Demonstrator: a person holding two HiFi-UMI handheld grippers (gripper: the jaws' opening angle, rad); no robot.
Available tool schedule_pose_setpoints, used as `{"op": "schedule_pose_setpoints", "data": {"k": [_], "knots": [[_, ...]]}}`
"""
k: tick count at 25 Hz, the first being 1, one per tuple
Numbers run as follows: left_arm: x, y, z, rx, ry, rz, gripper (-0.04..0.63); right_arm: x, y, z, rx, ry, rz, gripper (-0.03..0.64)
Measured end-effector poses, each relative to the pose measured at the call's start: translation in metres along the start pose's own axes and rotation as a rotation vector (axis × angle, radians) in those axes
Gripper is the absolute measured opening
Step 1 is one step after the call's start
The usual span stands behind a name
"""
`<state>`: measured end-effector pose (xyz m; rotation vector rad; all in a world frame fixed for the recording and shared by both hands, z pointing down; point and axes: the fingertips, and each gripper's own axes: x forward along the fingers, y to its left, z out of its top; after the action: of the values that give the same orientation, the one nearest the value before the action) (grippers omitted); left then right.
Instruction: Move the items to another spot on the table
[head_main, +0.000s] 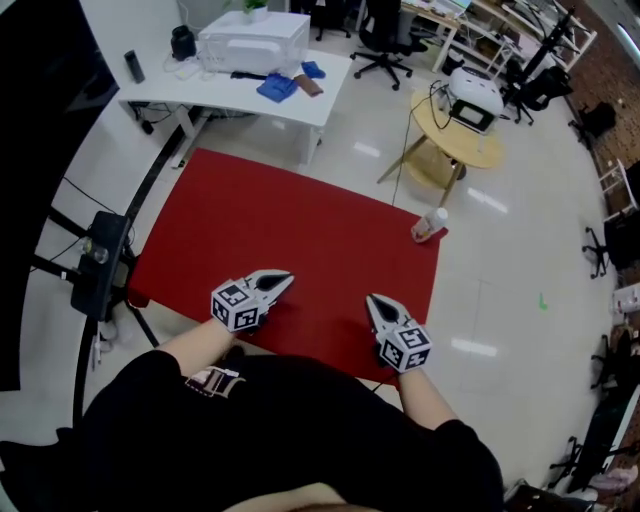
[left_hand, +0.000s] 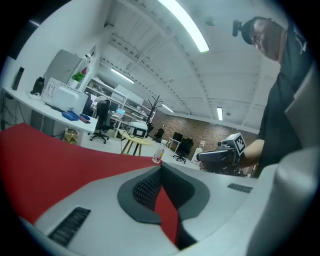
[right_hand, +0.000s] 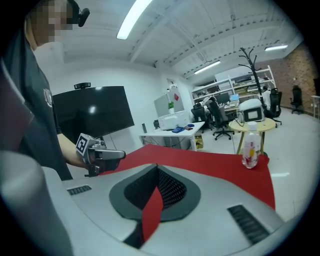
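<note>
Left claw closed, right claw closed, bottle beyond

Red-covered table; one bottle standing upright at far right corner, seemingly clear plastic, pale cap.

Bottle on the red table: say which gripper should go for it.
Probably right. The bottle stands at the far right corner, nearer the right gripper; the left gripper is farther across. Both are shut, empty.

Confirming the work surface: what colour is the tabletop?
The tabletop is plain red; the head view shows it best.
</note>
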<state>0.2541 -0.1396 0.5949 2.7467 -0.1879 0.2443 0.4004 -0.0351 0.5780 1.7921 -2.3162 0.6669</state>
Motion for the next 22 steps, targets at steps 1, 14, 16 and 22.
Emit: {"op": "schedule_pose_setpoints", "data": {"k": [1,14,16,22], "knots": [[-0.031,0.009,0.003,0.007,0.002,0.000,0.000,0.016,0.026,0.001,-0.006,-0.002,0.008,0.006],[-0.298,0.057,0.036,-0.008,0.026,-0.005,0.000,0.151,0.288,0.029,-0.054,-0.032,0.119,0.006],[-0.313,0.051,0.031,-0.007,0.029,0.014,0.000,0.154,0.312,0.027,-0.052,-0.027,0.152,0.006],[-0.328,0.013,0.025,-0.019,0.007,0.037,0.000,0.127,0.354,0.011,-0.060,0.000,0.224,0.006]]}}
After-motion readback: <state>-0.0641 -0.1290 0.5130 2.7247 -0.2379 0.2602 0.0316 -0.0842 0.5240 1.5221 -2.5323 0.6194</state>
